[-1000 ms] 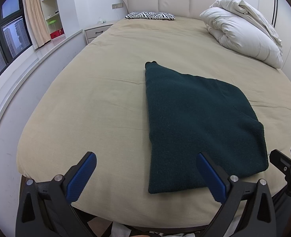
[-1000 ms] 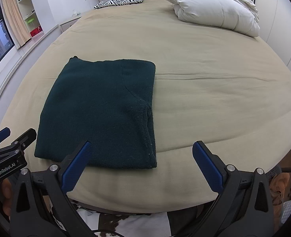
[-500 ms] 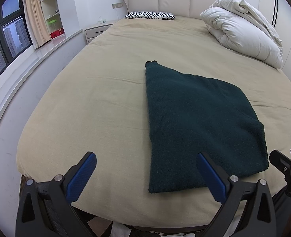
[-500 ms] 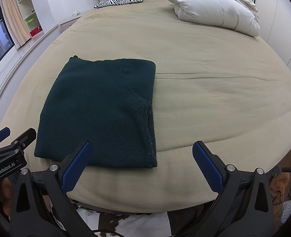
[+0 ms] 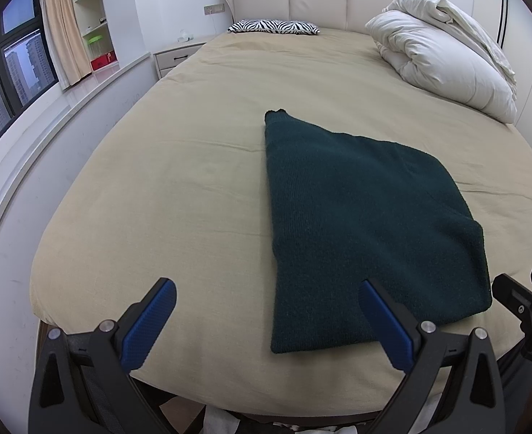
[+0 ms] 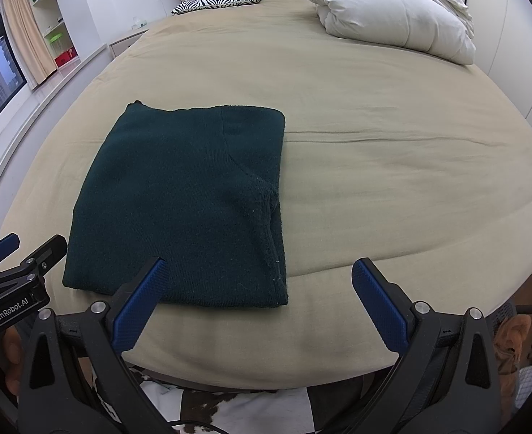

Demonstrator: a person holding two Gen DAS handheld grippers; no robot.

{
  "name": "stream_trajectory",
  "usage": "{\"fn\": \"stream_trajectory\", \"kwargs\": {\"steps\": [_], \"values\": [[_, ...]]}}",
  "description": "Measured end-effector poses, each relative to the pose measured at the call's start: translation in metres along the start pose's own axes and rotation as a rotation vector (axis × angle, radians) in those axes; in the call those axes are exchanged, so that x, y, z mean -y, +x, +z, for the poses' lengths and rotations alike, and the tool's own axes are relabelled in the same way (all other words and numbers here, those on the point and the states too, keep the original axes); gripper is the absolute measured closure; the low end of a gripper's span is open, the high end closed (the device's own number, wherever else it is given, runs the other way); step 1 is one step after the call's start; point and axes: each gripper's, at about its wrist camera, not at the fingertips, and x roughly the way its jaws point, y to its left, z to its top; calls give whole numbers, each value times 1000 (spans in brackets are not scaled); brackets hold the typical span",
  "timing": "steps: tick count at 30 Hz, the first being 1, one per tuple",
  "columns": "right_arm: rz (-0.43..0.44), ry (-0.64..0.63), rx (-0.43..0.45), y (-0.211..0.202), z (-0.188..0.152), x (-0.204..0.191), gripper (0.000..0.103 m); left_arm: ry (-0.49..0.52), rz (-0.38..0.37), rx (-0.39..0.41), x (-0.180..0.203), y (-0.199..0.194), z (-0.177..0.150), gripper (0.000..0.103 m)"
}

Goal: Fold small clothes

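A dark green knitted garment (image 5: 367, 224) lies folded into a flat rectangle near the front edge of the bed; it also shows in the right wrist view (image 6: 190, 202). My left gripper (image 5: 266, 307) is open and empty, held above the bed's front edge, its right finger over the garment's near edge. My right gripper (image 6: 257, 291) is open and empty, its left finger over the garment's near right part. Each gripper shows at the edge of the other's view.
The bed (image 5: 179, 188) has a beige sheet. A white duvet (image 5: 443, 58) is piled at the back right and a zebra pillow (image 5: 273, 26) lies by the headboard. A nightstand (image 5: 177, 56), a window ledge and shelves stand at the left.
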Motion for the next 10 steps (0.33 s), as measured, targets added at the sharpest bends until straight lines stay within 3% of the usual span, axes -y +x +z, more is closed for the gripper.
{"fn": "stream_trajectory", "kwargs": {"steps": [10], "values": [[3,2,-5,2,1,1,0,6,-4,2,-2,2,0,0]]}}
